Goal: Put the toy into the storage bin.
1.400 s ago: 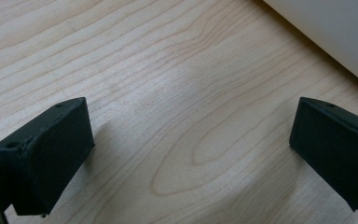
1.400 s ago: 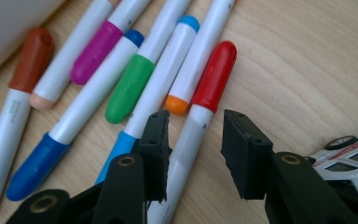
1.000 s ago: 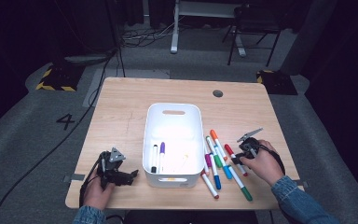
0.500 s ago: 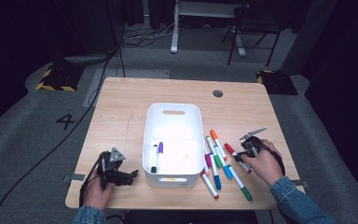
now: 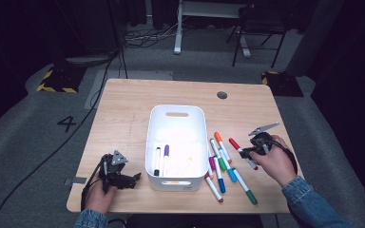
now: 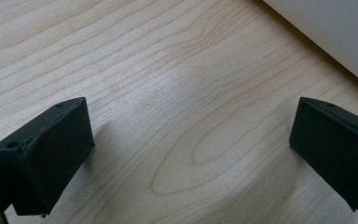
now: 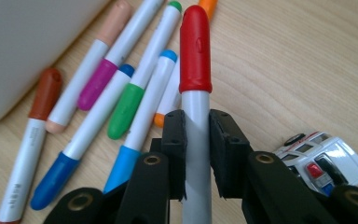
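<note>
My right gripper (image 7: pixel 196 126) is shut on a red-capped marker (image 7: pixel 195 51), its white barrel pinched between the pads. In the high view that red marker (image 5: pixel 239 150) hangs just above the table at the right, held by my right gripper (image 5: pixel 248 153). Several loose markers (image 5: pixel 221 164) lie between it and the white bin (image 5: pixel 176 110). A black marker (image 5: pixel 157 160) and a purple marker (image 5: pixel 165 156) lie inside the bin. My left gripper (image 5: pixel 133 179) rests low on the table left of the bin, open and with nothing in it (image 6: pixel 191 149).
A small white toy car (image 7: pixel 321 161) sits on the wood beside my right gripper. The bin's wall (image 6: pixel 335 32) is close to the left gripper. A round grommet (image 5: pixel 222 95) marks the table's far right.
My right gripper has risen a little with the red marker in it, lifting the marker off the table. The left hand has stayed still.
</note>
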`<control>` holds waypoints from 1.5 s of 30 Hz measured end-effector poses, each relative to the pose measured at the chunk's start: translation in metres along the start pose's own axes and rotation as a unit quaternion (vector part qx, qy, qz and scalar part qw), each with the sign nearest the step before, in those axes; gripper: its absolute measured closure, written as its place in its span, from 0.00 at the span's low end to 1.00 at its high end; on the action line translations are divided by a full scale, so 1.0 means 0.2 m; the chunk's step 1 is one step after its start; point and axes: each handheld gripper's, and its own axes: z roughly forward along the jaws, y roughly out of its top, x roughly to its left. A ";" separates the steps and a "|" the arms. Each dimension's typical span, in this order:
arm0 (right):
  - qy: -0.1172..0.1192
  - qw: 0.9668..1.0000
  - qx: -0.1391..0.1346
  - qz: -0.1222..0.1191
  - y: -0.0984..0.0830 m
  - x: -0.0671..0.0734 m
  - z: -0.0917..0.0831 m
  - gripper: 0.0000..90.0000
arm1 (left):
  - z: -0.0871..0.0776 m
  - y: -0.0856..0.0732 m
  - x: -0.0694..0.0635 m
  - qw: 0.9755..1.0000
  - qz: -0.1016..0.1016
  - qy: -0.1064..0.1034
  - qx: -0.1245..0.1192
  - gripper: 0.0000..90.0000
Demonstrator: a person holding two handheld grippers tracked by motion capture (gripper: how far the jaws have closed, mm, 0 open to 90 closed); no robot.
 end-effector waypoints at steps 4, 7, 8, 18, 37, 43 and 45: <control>0.008 1.000 -0.012 -0.005 0.03 0.02 -0.05 0.86 | 0.00 0.00 0.00 1.000 -0.001 -0.001 0.000 0.00; 0.015 1.000 -0.022 -0.011 0.05 0.04 -0.09 0.86 | 0.00 0.00 0.00 1.000 0.000 -0.001 0.000 0.00; 0.017 0.999 -0.025 -0.015 0.06 0.04 -0.10 0.86 | 0.00 0.00 0.00 1.000 0.000 -0.001 0.000 0.00; 0.041 0.997 -0.049 -0.037 0.15 0.12 -0.20 0.86 | 0.00 0.00 -0.01 1.000 -0.005 0.002 0.001 0.00; 0.066 0.990 -0.062 -0.105 0.36 0.35 -0.29 0.86 | 0.00 0.00 0.00 1.000 -0.003 0.001 0.001 0.00; 0.076 0.988 -0.060 -0.122 0.43 0.41 -0.27 0.86 | 0.00 0.00 0.00 1.000 -0.004 0.001 0.000 0.00; 0.082 0.987 -0.061 -0.127 0.45 0.43 -0.26 0.86 | 0.00 0.00 0.00 1.000 -0.003 0.001 0.001 0.00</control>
